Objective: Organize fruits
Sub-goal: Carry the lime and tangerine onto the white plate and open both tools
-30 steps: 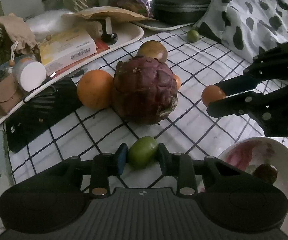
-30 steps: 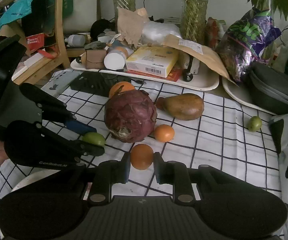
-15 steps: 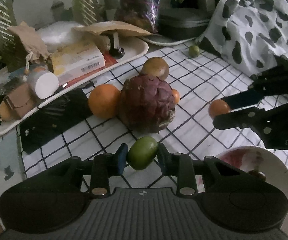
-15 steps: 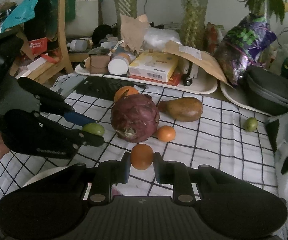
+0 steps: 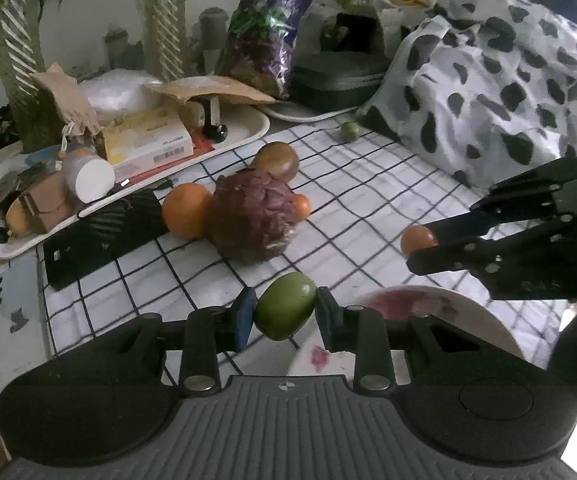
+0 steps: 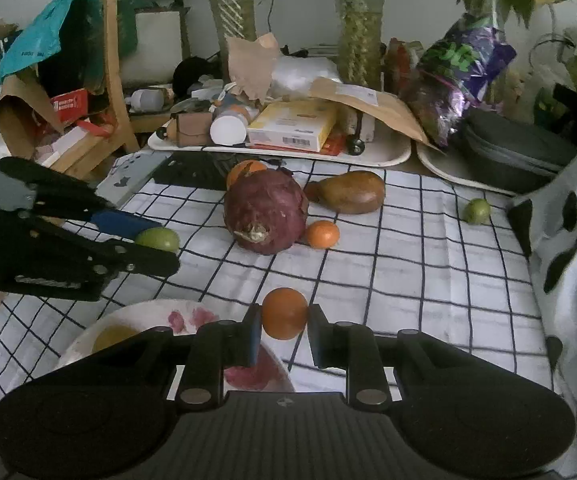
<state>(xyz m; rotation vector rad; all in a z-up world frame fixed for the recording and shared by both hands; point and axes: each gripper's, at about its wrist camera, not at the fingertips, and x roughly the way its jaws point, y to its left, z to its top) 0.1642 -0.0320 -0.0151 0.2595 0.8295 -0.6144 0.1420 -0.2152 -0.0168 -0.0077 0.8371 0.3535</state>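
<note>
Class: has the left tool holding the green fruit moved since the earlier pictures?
Yes. The left tool moved back from the purple round fruit toward the white plate.

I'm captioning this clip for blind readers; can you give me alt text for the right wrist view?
The right gripper is shut on a small round orange fruit above a stained white plate, while the left gripper holds a small green fruit. On the black-and-white checked cloth lie a large purple-red fruit, a brown pear and more citrus.
</note>
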